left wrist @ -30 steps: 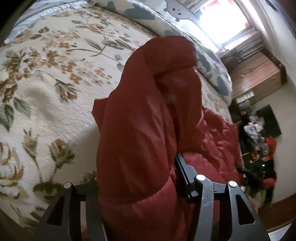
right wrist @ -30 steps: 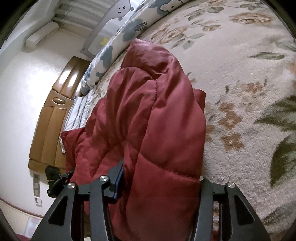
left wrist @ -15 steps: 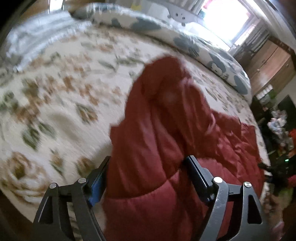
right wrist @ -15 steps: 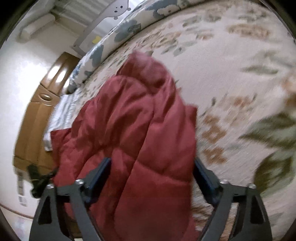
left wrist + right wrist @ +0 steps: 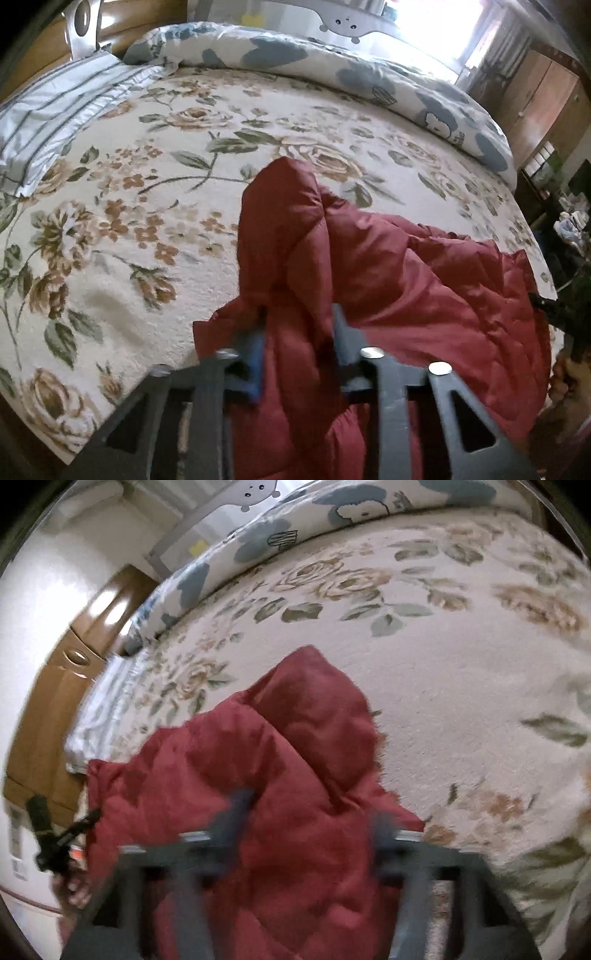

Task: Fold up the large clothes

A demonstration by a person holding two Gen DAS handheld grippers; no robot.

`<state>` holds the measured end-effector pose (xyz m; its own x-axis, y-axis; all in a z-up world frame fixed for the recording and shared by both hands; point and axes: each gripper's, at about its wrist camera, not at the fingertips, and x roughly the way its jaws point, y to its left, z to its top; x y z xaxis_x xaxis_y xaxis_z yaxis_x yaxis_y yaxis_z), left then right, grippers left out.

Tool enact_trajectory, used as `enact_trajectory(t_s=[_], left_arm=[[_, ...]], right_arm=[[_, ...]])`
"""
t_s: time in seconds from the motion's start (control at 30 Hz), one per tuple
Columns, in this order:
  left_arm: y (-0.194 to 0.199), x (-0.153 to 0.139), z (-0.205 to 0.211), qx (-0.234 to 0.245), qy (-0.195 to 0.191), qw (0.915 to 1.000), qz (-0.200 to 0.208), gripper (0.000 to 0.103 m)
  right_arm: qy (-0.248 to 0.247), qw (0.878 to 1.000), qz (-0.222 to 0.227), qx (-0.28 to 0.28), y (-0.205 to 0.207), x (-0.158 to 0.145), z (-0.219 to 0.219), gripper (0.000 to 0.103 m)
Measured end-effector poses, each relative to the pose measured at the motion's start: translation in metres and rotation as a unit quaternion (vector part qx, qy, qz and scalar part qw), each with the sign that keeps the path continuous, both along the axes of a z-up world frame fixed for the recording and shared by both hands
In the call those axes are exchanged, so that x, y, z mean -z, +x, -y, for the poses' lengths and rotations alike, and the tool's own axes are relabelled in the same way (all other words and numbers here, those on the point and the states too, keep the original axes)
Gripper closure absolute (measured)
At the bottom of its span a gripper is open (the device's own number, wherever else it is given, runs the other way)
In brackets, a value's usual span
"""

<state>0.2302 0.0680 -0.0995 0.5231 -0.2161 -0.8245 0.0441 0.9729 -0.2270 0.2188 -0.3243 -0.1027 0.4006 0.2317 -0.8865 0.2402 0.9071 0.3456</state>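
A dark red quilted jacket (image 5: 388,280) lies on the floral bedspread (image 5: 147,206). A raised fold of it runs between the fingers of my left gripper (image 5: 299,339), whose jaws stand close on the fabric. In the right wrist view the same jacket (image 5: 258,760) fills the lower middle, and a wide fold passes between the blurred fingers of my right gripper (image 5: 310,819), whose jaws stand apart. The jacket's lower part is hidden behind both grippers.
A blue-and-white patterned duvet (image 5: 369,74) is rolled along the far side of the bed. A striped pillow (image 5: 55,114) lies at the far left. A wooden headboard (image 5: 55,686) and cupboards (image 5: 546,99) stand beyond. The other gripper shows at the jacket's edge (image 5: 55,842).
Both grippers have pulled back and up, so more of the bed shows. The jaws widened half a second ago. The left jaws have since closed in on the fold.
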Motion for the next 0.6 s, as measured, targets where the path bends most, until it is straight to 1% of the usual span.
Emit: enact_trajectory(t_s=[0.03,0.07,0.13,0.23,0.3,0.4,0.53,0.6], left_arm=[[0.001,-0.003,0.0,-0.002,-0.001,1.0,0.005,0.085],[0.001,-0.008,0.002,-0.005,0.0,0.9999,0.012,0.086],[0.006,-0.009,0.002,-0.008,0.002,0.9997,0.021,0.087],[0.02,-0.004,0.006,-0.01,0.01,0.9997,0.021,0.088],[0.031,0.004,0.005,-0.011,0.014,0.9997,0.016,0.088],[0.052,0.021,0.007,-0.013,0.019,0.9997,-0.005,0.088],[0.071,0.041,0.006,-0.018,0.007,0.9993,-0.033,0.087],[0.077,0.045,0.006,-0.02,0.004,0.9991,-0.038,0.087]], right_arm=[[-0.009,1.0,0.014,0.005,-0.003,-0.006,-0.001,0.076],[-0.016,1.0,0.025,0.009,-0.005,-0.011,-0.001,0.08],[-0.034,0.998,0.044,0.019,-0.008,-0.019,-0.003,0.081],[-0.06,0.996,0.051,0.03,-0.002,-0.023,-0.004,0.083],[-0.068,0.996,0.044,0.036,0.005,-0.019,-0.004,0.083],[-0.074,0.996,0.022,0.044,0.017,-0.003,0.0,0.083],[-0.074,0.996,0.005,0.05,0.023,0.014,0.003,0.083],[-0.075,0.996,0.002,0.051,0.024,0.018,0.004,0.083]])
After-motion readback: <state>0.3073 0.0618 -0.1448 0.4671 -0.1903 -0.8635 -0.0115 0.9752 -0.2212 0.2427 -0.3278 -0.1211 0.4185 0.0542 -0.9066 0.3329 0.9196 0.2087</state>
